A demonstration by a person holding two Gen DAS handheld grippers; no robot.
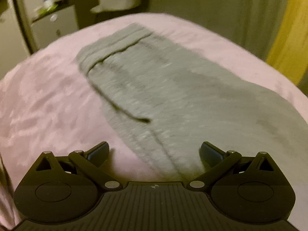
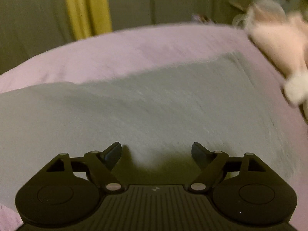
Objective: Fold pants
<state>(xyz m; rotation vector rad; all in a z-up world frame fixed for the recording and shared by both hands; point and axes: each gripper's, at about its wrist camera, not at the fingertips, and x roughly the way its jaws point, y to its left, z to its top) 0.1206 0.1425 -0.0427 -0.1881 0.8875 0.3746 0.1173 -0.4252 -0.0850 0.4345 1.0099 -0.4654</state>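
I am hovering both grippers, left gripper [image 1: 155, 152] and right gripper [image 2: 156, 153], jaws wide and empty, over grey sweatpants [image 1: 154, 88] lying on a pink blanket [image 1: 48, 100]. The fabric is looking soft and limp, so pinching a hem edge seems best.

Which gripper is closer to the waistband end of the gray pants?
Left, judging by its view. The left gripper sits open over the pants, with the waistband just ahead. The right gripper hangs open over plain gray cloth, no waistband visible.
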